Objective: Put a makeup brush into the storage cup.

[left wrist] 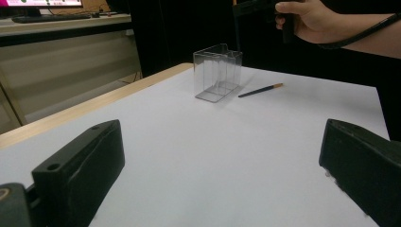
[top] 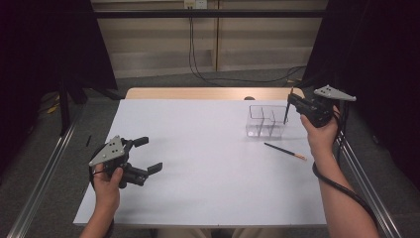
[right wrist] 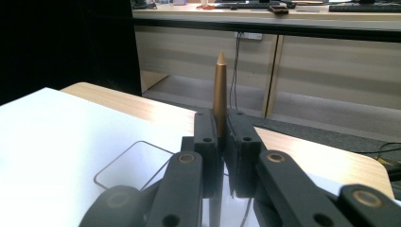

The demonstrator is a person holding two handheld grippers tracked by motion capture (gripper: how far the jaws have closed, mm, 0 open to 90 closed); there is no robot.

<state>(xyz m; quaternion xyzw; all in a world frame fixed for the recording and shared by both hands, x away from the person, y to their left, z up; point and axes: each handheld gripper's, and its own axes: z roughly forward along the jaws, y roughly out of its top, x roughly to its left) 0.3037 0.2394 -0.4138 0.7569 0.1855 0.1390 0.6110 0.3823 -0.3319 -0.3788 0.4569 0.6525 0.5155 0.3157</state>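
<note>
Right gripper (top: 293, 101): we found its jaws pinched on a pen (top: 286, 115), raised near the table's far right corner. In the right gripper view the pen's golden, pointed end (right wrist: 220, 90) stood up between the two pressed black pads, and the rest of the shaft ran down out of sight behind them. From the high view the dark shaft hung almost upright, its lower end over or just inside the right side of a clear box (top: 266, 121); we could not tell whether it touched the box.

Left gripper (top: 143, 154): we noted its jaws spread wide, holding nothing, low over the near left part of the white table (top: 198, 163). In its own view both jaws flanked bare table.

Clear box: upright, divided into compartments, on the far right part of the table; also seen in the left gripper view (left wrist: 217, 72).

Second pen (top: 284, 150): dark with an orange tip, lying flat on the table just in front of the box, apart from it and from both grippers; also seen in the left gripper view (left wrist: 260, 90).
</note>
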